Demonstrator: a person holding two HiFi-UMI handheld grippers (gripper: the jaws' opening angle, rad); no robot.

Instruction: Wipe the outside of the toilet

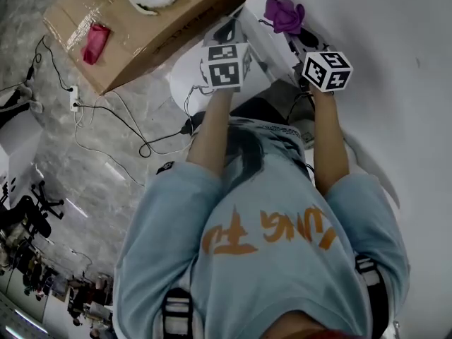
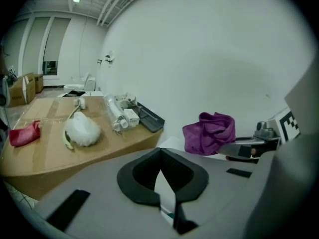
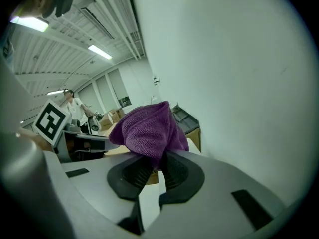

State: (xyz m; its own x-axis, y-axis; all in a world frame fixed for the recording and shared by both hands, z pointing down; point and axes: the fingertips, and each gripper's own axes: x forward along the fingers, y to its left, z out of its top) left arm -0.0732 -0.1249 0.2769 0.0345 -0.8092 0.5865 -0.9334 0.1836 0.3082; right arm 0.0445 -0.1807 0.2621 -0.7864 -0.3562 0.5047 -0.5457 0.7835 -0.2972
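While reading the head view, note the white toilet (image 1: 185, 83) just beside the cardboard box (image 1: 141, 34), on the box's wall-facing side, with both grippers hovering over it. Right gripper (image 1: 288, 25) clenched on a bunched purple cloth (image 1: 284, 13), up past the box's near corner. Left gripper (image 1: 236, 27) alongside, nearer the box, carrying nothing. Judged as the approach, with no wiping contact visible yet. Moving to the left gripper view: jaws pressed together at the tips, nothing between them. Box top spread out beyond, bearing a red rag (image 2: 24, 133), a white duster (image 2: 82, 131) and some packaged parts (image 2: 122, 116) toward the box's far end. Cloth hanging off to the right of the box, well clear of it. Moving to the right gripper view: pads biting the cloth's lower fold, most of the fabric puffed loose above the jaws. For a good wipe, probably best to lay that loose bulk flat on the porcelain, press lightly and draw long overlapping strokes from the top downward, keeping the hard jaws off the glaze. Watch the box's edge on one flank and the bare wall (image 3: 239, 73) opposite the box: a narrow lane, so sweep lengthwise. Mind the cables (image 1: 99, 107) on the floor beside the box when stepping round.
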